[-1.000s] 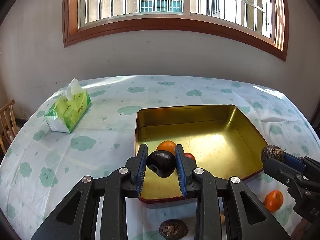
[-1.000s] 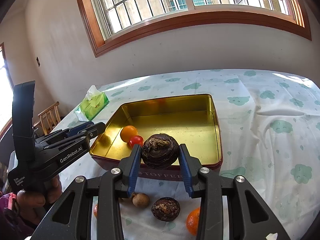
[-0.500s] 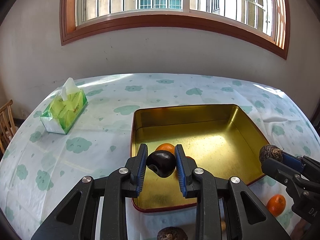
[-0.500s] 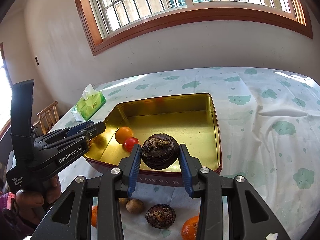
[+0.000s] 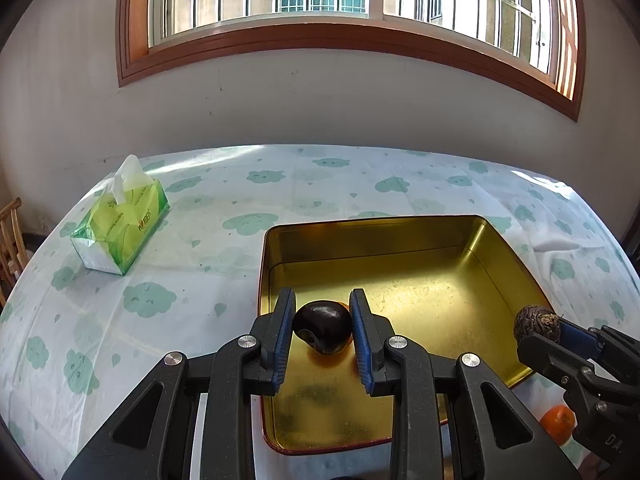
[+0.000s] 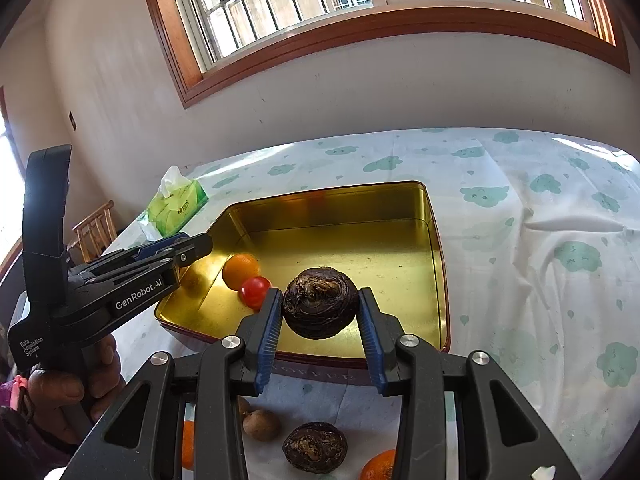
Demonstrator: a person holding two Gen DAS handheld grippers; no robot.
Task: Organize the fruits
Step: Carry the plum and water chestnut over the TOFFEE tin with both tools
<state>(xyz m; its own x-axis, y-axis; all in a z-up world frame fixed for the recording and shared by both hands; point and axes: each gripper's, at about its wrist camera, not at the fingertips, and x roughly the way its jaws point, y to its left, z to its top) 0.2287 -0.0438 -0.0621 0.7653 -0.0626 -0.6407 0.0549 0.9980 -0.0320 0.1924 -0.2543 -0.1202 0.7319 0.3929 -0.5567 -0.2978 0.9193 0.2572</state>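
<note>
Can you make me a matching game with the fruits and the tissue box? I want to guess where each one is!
Things:
1. smooth dark fruit
2. rough brown fruit
3. red fruit
4. tissue box

Places:
A. lying in the gold tin, beside an orange
B. held in the right gripper
C. on the tablecloth, left of the tin
D. held in the left gripper

Pairs: 1-D, 2-B, 3-A, 4-C
</note>
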